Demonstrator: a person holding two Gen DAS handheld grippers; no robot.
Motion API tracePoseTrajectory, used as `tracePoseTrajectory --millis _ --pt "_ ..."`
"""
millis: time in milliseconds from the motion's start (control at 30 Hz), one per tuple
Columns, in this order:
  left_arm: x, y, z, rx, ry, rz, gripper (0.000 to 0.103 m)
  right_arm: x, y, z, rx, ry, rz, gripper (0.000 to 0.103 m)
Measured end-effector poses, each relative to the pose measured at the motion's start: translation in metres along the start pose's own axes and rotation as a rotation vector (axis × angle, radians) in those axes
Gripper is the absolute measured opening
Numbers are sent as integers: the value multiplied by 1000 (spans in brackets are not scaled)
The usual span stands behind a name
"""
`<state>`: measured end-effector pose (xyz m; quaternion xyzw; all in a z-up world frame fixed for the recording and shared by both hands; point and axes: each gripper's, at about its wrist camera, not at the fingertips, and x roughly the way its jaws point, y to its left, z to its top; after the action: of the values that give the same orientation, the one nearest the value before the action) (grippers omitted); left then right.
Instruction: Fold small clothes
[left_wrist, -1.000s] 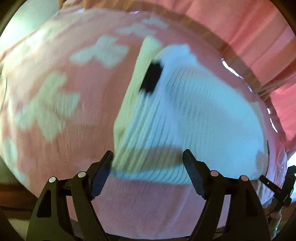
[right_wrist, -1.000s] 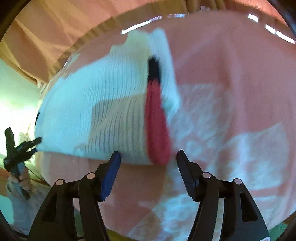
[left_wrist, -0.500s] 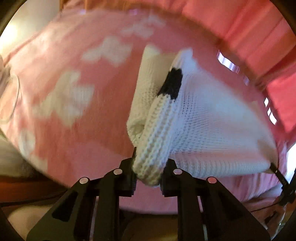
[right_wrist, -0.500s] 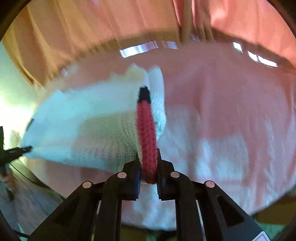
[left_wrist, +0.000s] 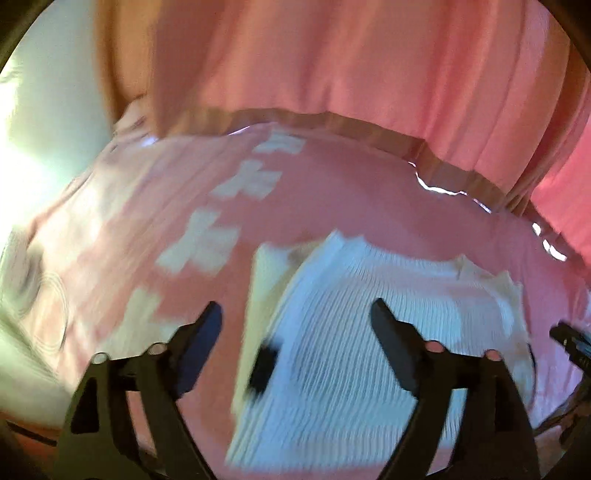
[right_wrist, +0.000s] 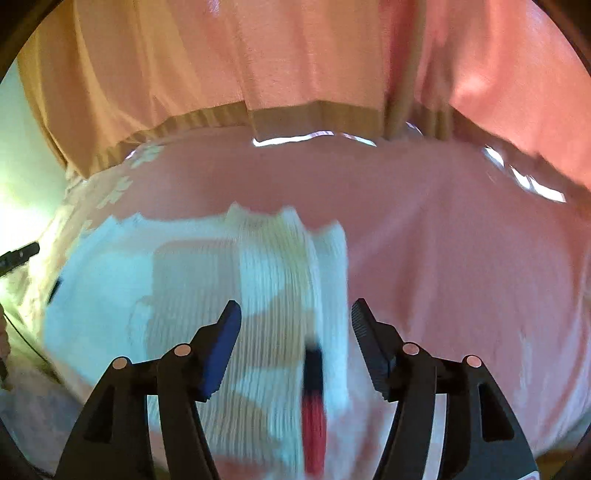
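Observation:
A small white knitted garment (left_wrist: 354, 332) lies folded on a pink blanket, blurred by motion. It has a black patch (left_wrist: 264, 363) at one edge in the left wrist view and a red-and-black strip (right_wrist: 314, 398) in the right wrist view (right_wrist: 229, 295). My left gripper (left_wrist: 295, 317) is open and empty, its jaws wide apart above the garment's left part. My right gripper (right_wrist: 295, 317) is open and empty above the garment's right edge. The other gripper's tip (left_wrist: 570, 338) shows at the far right of the left wrist view.
The pink blanket with white flower shapes (left_wrist: 207, 240) covers the surface. Pink and tan curtains (right_wrist: 295, 66) hang behind it. A bright wall (left_wrist: 44, 140) is on the left.
Both grippers were shut on the garment's edges half a second ago. Now both have let go and opened, and the garment lies folded over farther up the blanket.

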<state>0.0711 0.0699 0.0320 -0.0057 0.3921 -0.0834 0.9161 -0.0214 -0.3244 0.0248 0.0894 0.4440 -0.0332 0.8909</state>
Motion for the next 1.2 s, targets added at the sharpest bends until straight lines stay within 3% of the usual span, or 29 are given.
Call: tracePoseTrajectory --millis 100,167,200,233,267,300,333,433,500,567,600,667,733,833,900,967,1033,1067,1133,1200 --pt "63 -13 20 39 95 26 84 51 6 22 -15 36 7 61" --pt "98 -11 24 18 151 43 73 76 3 25 -2 63 17 60" --pt "106 -9 18 13 166 35 60 89 3 24 2 77 23 57" --pt "114 -6 16 11 189 34 41 100 2 22 6 99 39 50" --pt "123 -4 13 11 212 29 29 106 1 21 10 107 43 23" --pt "127 -1 12 3 219 14 16 107 0 20 18 98 64 9" --pt "126 2 14 -7 207 -2 7 102 0 23 26 81 81 9" --pt "112 0 24 -5 129 -32 7 65 1 34 22 -58 93 7" --pt "118 5 27 -16 134 -12 7 58 -8 38 33 -88 50 7" --pt "137 11 22 -28 193 23 8 86 -25 33 64 13 -26 7" --pt "147 13 18 -38 218 24 8 109 -35 26 99 96 -4 6" --pt "142 7 22 -2 192 42 8 103 -36 27 102 66 8 8" --pt "125 1 26 3 160 21 11 79 -30 30 116 20 24 19" --pt "88 -10 24 -4 78 -32 13 35 -7 27 71 -103 78 20" --pt "74 -18 17 26 41 -24 14 19 14 17 23 -144 104 20" --pt "71 -27 9 54 42 -43 14 22 29 7 -10 -120 140 20" --pt "84 -38 -1 79 102 -58 15 43 44 -1 -50 -34 182 16" --pt "96 -44 -7 104 136 -35 17 55 46 -2 -69 0 161 9" --pt "108 -45 -14 133 168 31 17 83 43 -8 -96 83 36 7" --pt "108 -34 -13 95 157 37 17 76 30 -7 -17 71 80 6"
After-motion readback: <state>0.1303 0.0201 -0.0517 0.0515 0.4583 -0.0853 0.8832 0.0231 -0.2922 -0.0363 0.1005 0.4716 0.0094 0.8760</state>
